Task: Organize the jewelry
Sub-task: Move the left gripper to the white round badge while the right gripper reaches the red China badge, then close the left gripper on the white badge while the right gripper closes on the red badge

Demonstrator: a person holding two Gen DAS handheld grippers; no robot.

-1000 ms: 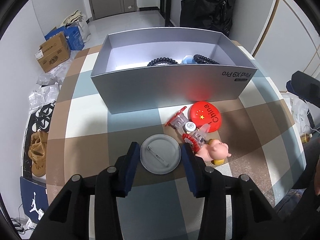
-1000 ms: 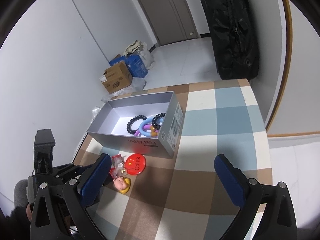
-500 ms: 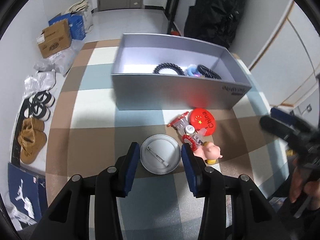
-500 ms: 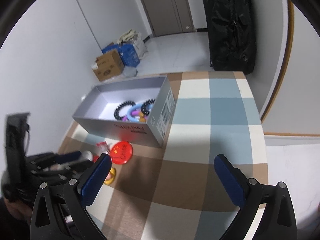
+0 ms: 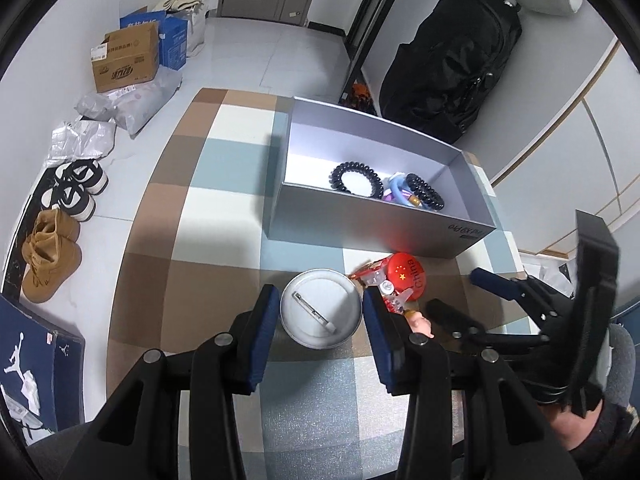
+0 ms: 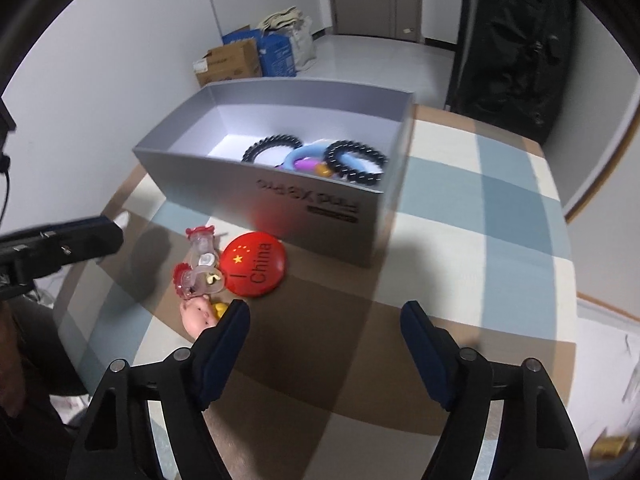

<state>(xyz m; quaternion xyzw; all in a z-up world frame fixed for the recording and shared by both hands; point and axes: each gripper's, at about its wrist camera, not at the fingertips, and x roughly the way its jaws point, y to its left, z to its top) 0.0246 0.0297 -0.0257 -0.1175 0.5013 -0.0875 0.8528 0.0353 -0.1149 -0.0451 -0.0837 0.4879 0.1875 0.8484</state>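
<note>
since a second ago our right gripper (image 6: 325, 322) dips toward the red round china badge (image 6: 254, 263), jaws narrowing, nothing between. our left gripper (image 5: 316, 314) grips the grey round pin badge (image 5: 320, 307). two black bead bracelets (image 5: 354, 177) lie boxed; four trinkets remain out.

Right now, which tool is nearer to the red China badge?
Right. The right tool hovers just in front of the red badge, with open jaws that have just been closing. The left tool is beside it, holding the grey badge.
</note>
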